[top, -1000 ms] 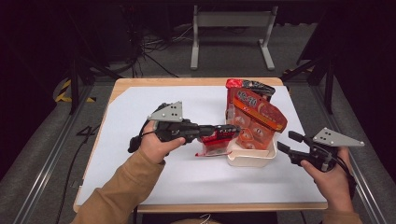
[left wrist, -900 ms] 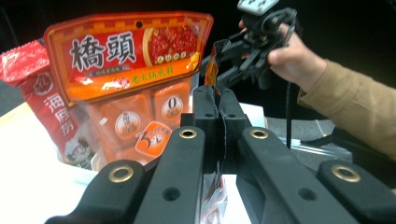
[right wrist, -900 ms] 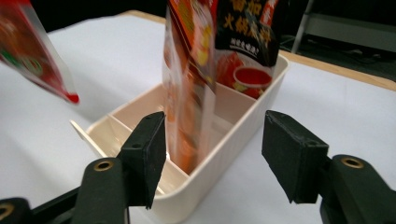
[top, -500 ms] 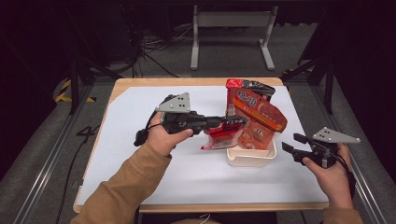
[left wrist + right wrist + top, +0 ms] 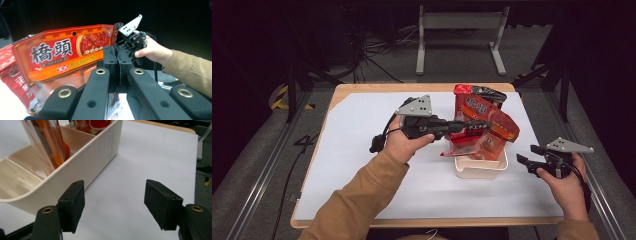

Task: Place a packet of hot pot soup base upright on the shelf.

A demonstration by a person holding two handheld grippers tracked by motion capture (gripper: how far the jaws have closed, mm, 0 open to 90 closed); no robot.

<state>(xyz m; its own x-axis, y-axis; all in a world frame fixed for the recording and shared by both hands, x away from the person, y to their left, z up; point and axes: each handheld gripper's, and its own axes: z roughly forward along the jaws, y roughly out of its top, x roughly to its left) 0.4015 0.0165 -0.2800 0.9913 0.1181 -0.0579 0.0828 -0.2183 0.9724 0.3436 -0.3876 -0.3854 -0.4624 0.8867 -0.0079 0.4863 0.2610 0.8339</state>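
Note:
My left gripper (image 5: 479, 125) is shut on the edge of a red and orange sauce pouch (image 5: 464, 142), holding it over the white bin (image 5: 479, 171). In the left gripper view the jaws meet on the pouch's (image 5: 62, 53) right edge, at the left gripper's (image 5: 117, 53) tips. More red pouches (image 5: 489, 117) stand in the bin. My right gripper (image 5: 524, 156) hovers low just right of the bin. Its jaws have just been opening, and in the right gripper view the right gripper (image 5: 115, 205) has only white table between its pads.
The bin's ribbed wall (image 5: 82, 162) runs close along the left of my right gripper, with a pouch (image 5: 50, 142) standing inside. White sheet (image 5: 362, 150) covers the wooden table (image 5: 362, 90). The other hand (image 5: 152, 51) shows beyond the held pouch.
My left gripper has carried the pouch to the right and a little upward, over the bin. My right gripper has sunk slightly beside the bin and its jaws stand wider.

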